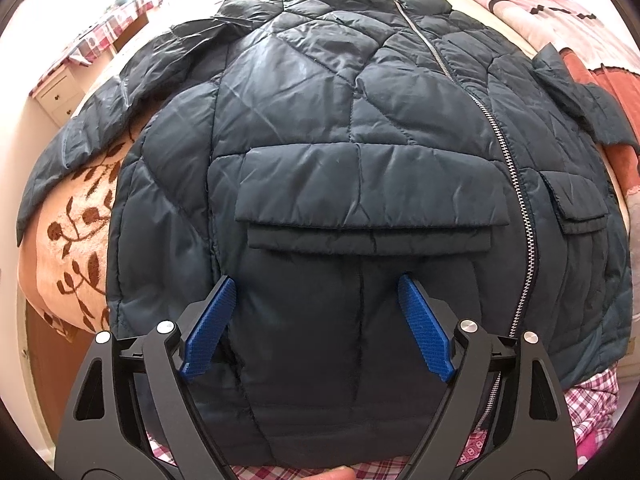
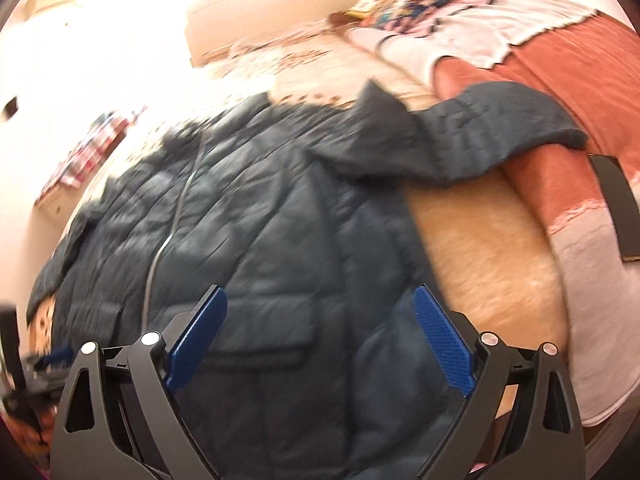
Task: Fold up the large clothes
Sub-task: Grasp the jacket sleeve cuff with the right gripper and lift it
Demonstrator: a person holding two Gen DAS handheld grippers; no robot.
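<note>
Quilted jacket (image 1: 360,120) spread flat on bed (image 1: 72,240), zipped front up, ready for folding. Left gripper (image 1: 316,284) jaws spread, empty, hem panel between them. Right gripper (image 2: 320,296) jaws spread above pocket side, sleeve (image 2: 480,128) beyond.

Blurred view: right gripper (image 2: 320,300) jaws wide, nothing between, above dark quilted jacket (image 2: 256,216) spread zipper-up on bed (image 2: 480,240).
</note>
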